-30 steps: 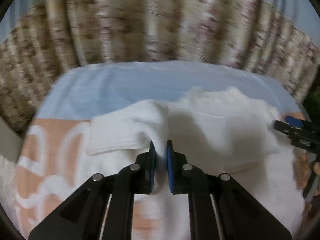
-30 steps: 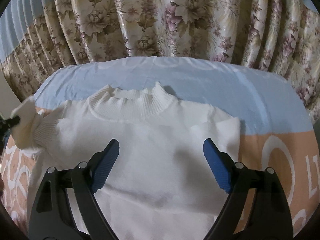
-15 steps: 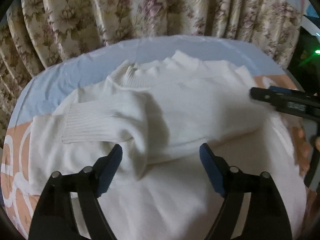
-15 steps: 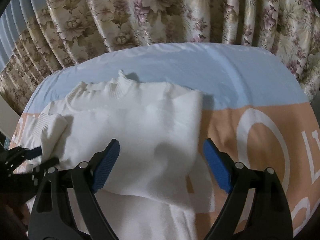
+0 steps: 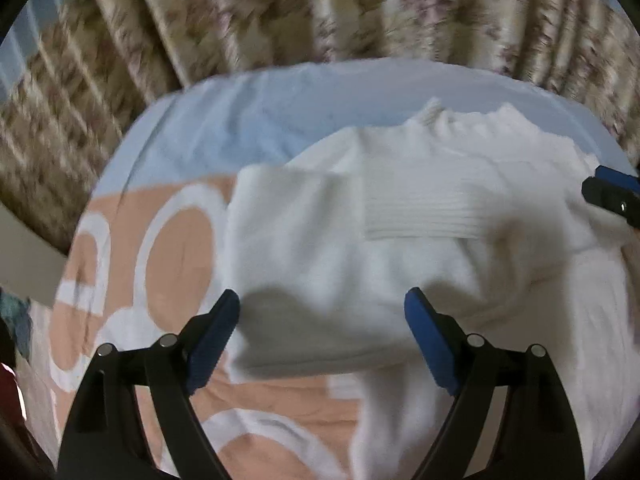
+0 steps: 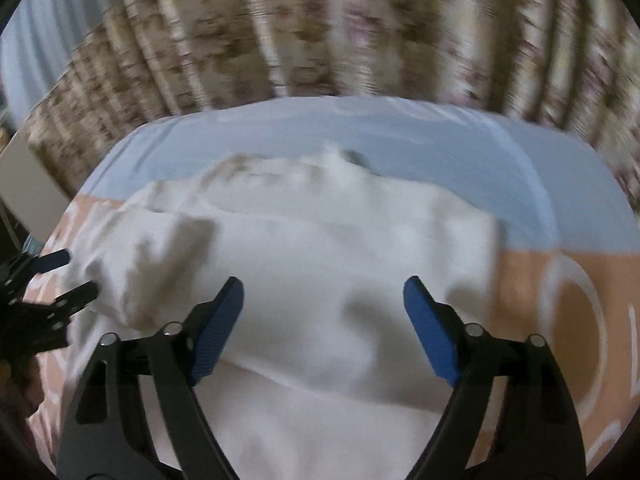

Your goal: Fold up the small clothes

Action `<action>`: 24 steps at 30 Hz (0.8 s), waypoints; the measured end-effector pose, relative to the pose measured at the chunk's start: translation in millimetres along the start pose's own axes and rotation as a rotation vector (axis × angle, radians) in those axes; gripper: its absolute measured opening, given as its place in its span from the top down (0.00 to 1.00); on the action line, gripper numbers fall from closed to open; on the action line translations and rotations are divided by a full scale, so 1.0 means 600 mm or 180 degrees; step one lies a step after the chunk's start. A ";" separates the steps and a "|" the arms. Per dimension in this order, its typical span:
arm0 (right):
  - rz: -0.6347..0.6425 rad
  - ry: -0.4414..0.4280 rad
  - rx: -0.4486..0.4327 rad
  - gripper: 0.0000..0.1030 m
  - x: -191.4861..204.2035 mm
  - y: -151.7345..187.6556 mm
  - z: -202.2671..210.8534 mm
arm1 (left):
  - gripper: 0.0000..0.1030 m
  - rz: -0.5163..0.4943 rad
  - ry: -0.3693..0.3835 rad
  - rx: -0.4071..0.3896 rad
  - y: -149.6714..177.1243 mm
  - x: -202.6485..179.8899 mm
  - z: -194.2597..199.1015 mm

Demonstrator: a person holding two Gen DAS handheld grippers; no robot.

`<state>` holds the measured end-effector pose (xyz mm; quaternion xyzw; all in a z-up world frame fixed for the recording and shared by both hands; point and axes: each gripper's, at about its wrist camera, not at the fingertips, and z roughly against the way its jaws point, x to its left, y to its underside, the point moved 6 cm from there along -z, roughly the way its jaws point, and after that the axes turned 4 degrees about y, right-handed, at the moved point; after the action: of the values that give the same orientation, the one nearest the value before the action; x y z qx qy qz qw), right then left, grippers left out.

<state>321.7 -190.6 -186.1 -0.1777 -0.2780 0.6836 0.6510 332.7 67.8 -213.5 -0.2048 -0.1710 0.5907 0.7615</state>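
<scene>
A small white knit sweater (image 5: pixel 360 248) lies flat on the bed, collar toward the curtain, with both sleeves folded in across the body. One ribbed cuff (image 5: pixel 424 216) lies over the chest. My left gripper (image 5: pixel 322 320) is open and empty above the sweater's left lower part. My right gripper (image 6: pixel 324 308) is open and empty above the sweater (image 6: pixel 320 264). The right gripper's tip (image 5: pixel 612 196) shows at the right edge of the left wrist view. The left gripper (image 6: pixel 48 284) shows open at the left edge of the right wrist view. Both views are blurred.
The bed cover (image 5: pixel 172 240) is peach with white rings, and pale blue (image 6: pixel 440 140) toward the back. A floral curtain (image 6: pixel 320 28) hangs behind the bed. A pale edge of furniture (image 5: pixel 24 256) stands at the left.
My left gripper let go of the left sleeve after laying it across the body, opened, and pulled back leftward. My right gripper stayed open and shifted back over the sweater's middle.
</scene>
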 end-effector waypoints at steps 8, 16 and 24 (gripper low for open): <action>0.0754 -0.0383 0.0222 0.38 0.206 -0.032 -0.061 | 0.17 0.0143 0.0107 0.0083 0.007 0.024 -0.018; 0.0441 -0.0473 0.0492 0.92 0.196 -0.020 -0.105 | 0.17 0.0179 0.0117 0.0049 0.002 0.025 -0.020; -0.1107 -0.0470 0.0192 0.91 -0.024 0.038 -0.021 | 0.17 0.0147 0.0159 0.0022 -0.010 0.007 -0.020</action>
<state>312.4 -203.0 -211.9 -0.0568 -0.3310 0.5800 0.7421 344.9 69.1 -220.8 -0.2208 -0.1451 0.6034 0.7524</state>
